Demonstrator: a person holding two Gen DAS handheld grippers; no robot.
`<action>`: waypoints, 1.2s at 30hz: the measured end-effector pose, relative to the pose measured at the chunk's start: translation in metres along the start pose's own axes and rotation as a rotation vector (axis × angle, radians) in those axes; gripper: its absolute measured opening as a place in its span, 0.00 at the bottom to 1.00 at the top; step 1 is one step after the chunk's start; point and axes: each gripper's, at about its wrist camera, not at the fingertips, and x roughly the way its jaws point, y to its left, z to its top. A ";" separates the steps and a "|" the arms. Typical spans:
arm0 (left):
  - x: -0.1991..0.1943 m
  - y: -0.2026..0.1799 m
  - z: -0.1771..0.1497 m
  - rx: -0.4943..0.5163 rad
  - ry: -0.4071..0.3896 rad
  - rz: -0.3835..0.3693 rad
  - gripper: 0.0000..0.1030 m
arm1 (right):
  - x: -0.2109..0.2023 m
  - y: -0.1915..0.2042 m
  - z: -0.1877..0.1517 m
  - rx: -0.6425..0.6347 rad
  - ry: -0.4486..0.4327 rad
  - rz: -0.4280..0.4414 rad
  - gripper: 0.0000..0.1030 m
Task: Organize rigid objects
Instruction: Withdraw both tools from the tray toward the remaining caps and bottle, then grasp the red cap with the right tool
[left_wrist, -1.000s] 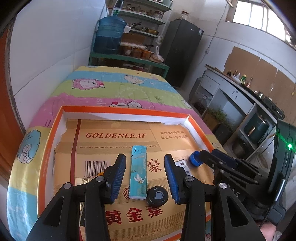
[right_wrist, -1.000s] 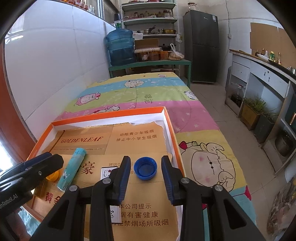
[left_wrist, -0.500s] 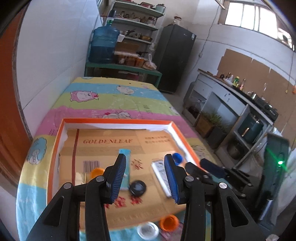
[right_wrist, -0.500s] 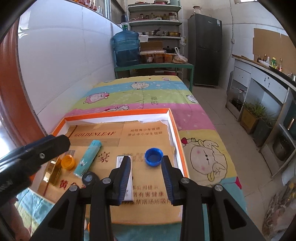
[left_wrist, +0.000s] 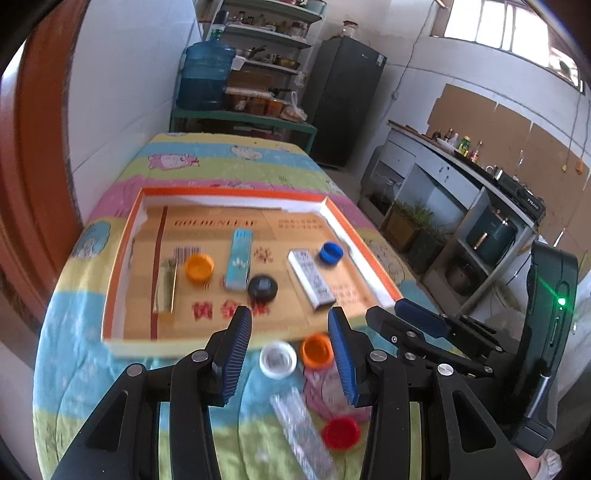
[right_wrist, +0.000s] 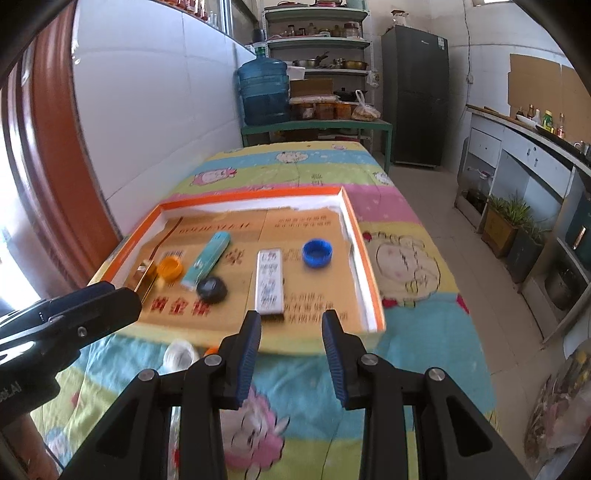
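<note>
While both tongs, the left gripper (left_wrist: 290, 345) and right gripper (right_wrist: 291, 345), are hanging spread and empty, loose caps (left_wrist: 277, 359) are lying at the orange tray's (left_wrist: 122, 266) near edge; beyond, the quilted bed (right_wrist: 314, 173) is meeting shelves (right_wrist: 317, 70).

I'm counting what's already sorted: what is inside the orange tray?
Inside the orange tray: gold bar, orange cap, teal lighter, black cap, white lighter, blue cap. Printed cardboard hides the tray's floor.

Matt cardboard lines the tray (left_wrist: 122, 266) — plastic caps (left_wrist: 199, 266), a glossy gold bar (left_wrist: 166, 288) — over soft printed cloth (right_wrist: 406, 354).
</note>
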 end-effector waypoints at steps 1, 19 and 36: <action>-0.004 0.001 -0.004 -0.005 0.003 -0.001 0.43 | -0.002 0.001 -0.003 -0.005 0.003 0.004 0.33; -0.038 0.022 -0.056 -0.086 0.026 0.003 0.43 | -0.038 0.026 -0.053 -0.084 0.043 0.062 0.33; -0.034 0.020 -0.075 -0.102 0.054 -0.017 0.43 | -0.033 0.040 -0.089 -0.137 0.117 0.115 0.33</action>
